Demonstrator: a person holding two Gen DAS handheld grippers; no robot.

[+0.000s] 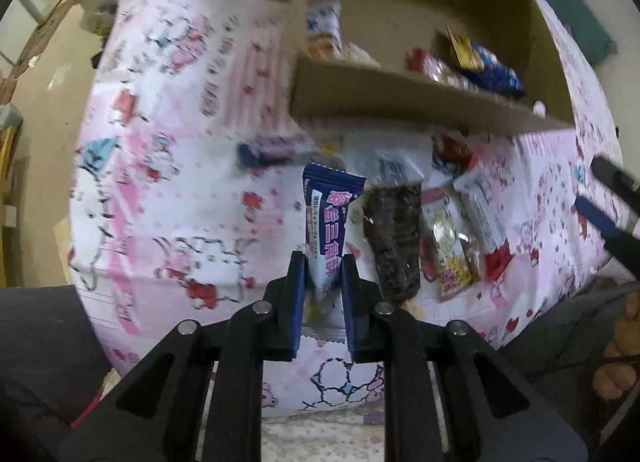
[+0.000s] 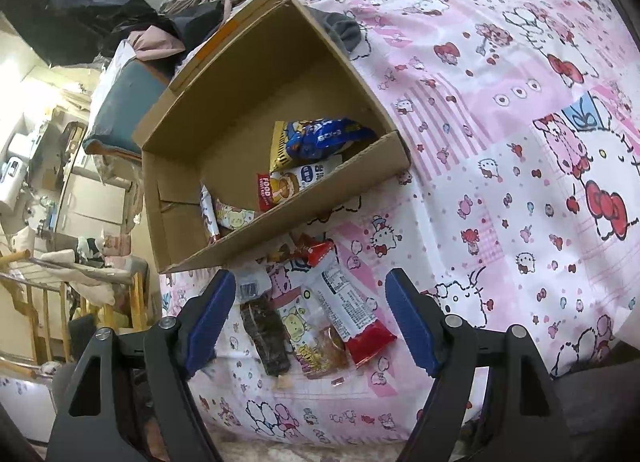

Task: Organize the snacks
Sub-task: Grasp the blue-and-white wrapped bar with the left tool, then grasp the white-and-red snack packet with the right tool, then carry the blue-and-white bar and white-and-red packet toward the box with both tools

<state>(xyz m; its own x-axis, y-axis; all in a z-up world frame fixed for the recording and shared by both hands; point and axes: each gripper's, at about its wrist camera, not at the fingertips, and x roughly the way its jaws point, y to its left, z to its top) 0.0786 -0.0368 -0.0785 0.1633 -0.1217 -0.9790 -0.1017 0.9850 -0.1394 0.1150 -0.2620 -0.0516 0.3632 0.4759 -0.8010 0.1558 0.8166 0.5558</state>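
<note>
Keep left tool [image 1: 323,274] clamped on blue-and-white foil snack packet [image 1: 326,222]; carry over near wall into brown cardboard box [image 1: 400,96]. Right tool [image 2: 310,320] gapes wide, holding nothing.

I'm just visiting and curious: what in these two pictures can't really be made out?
- Left wrist view: the lower end of the blue packet is hidden between the left gripper pads.
- Left wrist view: snacks inside the cardboard box are motion-blurred; its front wall covers their lower parts.
- Right wrist view: the label text on the white-and-red bar is too small to read.
</note>
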